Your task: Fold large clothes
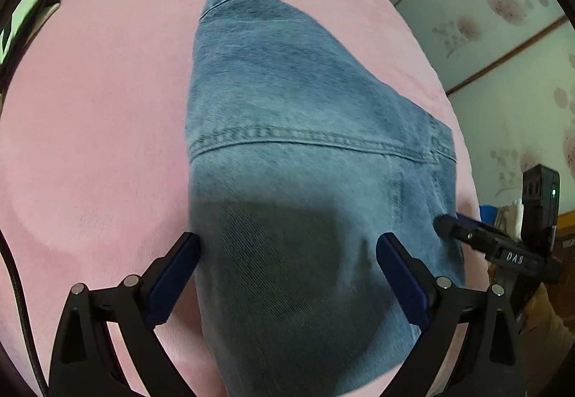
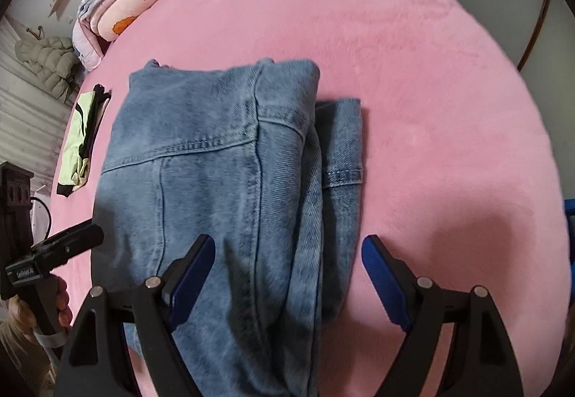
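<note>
- I get soft, even indoor light in both views.
- A dark shadow lies on the jeans (image 1: pixel 287 181) at lower centre, left view.
- Fisheye bends the edges; black vignette in the corners.
- Slight blur overall.

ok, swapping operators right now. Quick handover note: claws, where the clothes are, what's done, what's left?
Left claw: open, holding nothing, poised over the near end of the jeans.
Right claw: open, holding nothing, over the jeans' near right edge.
The jeans lie on the pink blanket, already folded into a stacked bundle; a lower layer sticks out on the right side in the right wrist view.
Another folded garment, green and black, sits at the blanket's far left edge.
Done: the main folds, by the look of it.
Left: probably tidy the protruding layer or make one last fold, then set the bundle aside.
</note>
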`<action>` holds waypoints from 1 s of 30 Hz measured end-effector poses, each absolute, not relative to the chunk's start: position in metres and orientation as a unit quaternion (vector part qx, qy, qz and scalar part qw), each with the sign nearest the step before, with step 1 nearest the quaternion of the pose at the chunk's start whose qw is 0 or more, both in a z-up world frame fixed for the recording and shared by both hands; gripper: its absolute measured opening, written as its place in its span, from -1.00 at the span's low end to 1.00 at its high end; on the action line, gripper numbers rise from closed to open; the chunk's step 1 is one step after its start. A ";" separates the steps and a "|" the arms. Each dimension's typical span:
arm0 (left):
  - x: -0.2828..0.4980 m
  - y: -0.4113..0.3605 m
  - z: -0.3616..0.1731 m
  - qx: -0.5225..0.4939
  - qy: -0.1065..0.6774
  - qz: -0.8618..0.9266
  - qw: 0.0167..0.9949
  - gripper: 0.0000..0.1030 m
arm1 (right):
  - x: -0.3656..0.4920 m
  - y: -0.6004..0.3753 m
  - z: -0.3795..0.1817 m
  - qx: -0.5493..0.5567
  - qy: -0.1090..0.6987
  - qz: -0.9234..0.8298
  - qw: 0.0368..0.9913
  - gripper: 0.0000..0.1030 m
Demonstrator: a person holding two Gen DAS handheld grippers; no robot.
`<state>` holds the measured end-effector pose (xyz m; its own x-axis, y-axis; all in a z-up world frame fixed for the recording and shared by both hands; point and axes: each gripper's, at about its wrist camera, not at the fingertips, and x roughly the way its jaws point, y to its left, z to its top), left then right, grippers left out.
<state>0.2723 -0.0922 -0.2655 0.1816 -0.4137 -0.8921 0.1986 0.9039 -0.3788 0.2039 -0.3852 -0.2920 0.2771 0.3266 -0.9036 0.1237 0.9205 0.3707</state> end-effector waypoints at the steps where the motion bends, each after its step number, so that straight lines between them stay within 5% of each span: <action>1: 0.275 -0.091 -0.270 -0.092 0.611 -0.197 0.761 0.89 | 0.205 -0.385 -0.295 0.191 0.599 0.069 0.774 0.63; 12: 0.285 -0.090 -0.313 -0.152 0.639 -0.202 0.727 0.92 | 0.221 -0.387 -0.319 0.228 0.603 0.105 0.758 0.63; 13: 0.285 -0.091 -0.314 -0.152 0.639 -0.202 0.726 0.92 | 0.221 -0.387 -0.320 0.229 0.602 0.105 0.757 0.58; 17: 0.278 -0.097 -0.307 -0.138 0.635 -0.189 0.736 0.73 | 0.219 -0.382 -0.313 0.236 0.597 0.119 0.757 -0.22; 20: 0.273 -0.103 -0.294 -0.135 0.627 -0.179 0.746 0.41 | 0.217 -0.376 -0.300 0.221 0.595 0.109 0.765 -0.45; 24: 0.260 -0.104 -0.266 -0.124 0.605 -0.185 0.764 -0.04 | 0.208 -0.358 -0.268 0.184 0.577 0.102 0.789 -0.58; 30: 0.234 -0.066 -0.206 -0.102 0.575 -0.203 0.786 -0.15 | 0.188 -0.302 -0.208 0.165 0.561 0.107 0.805 -0.62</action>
<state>0.2344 -0.0663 -0.2059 0.2564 -0.4366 -0.8624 0.2021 0.8967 -0.3939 0.1884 -0.3025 -0.2079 0.3486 0.3563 -0.8669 0.0126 0.9231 0.3845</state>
